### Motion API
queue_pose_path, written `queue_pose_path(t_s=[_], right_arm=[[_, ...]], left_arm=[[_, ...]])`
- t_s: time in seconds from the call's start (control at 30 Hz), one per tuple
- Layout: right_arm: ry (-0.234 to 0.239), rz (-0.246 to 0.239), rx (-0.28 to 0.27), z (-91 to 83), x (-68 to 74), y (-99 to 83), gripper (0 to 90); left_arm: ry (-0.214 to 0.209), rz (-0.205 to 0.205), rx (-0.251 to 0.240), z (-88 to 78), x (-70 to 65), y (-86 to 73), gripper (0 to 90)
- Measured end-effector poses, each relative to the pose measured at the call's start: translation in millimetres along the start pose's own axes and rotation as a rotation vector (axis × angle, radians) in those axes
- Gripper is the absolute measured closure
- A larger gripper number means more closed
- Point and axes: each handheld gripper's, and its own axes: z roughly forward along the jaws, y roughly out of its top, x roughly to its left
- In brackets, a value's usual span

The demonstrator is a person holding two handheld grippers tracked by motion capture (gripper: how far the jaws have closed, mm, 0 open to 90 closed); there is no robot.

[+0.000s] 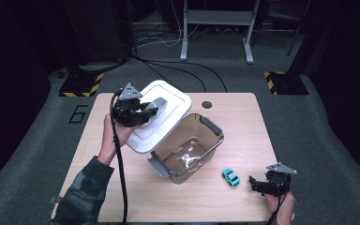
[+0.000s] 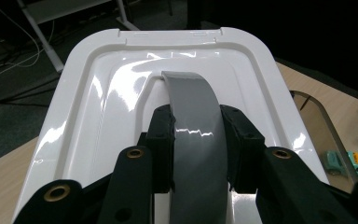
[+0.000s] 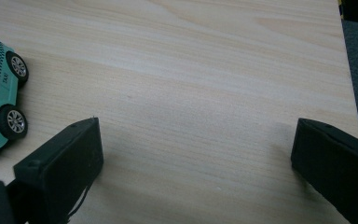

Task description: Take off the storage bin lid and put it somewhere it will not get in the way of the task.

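Two claws: left claw (image 2: 196,149) clamps the lid handle (image 2: 193,100); right claw (image 3: 193,154) gapes empty.

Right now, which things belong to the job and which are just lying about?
In the job:
- white lid, held by its grey handle in the left gripper
- clear bin, open
- teal toy car

Lying about:
- metal frame and cables on the floor
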Motion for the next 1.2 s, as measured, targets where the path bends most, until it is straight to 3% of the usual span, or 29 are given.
queue_pose_path(t_s=[0.67,1.2], right_arm=[[-0.001,0.001,0.000,0.0,0.0,0.0,1.6],[-0.003,0.002,0.000,0.0,0.0,0.0,1.7]], left_arm=[[0.106,-0.060,0.001,-20.0,42.6,-20.5,66.8],[0.180,-0.151,0.022,-22.6,76.5,-47.7,66.8]])
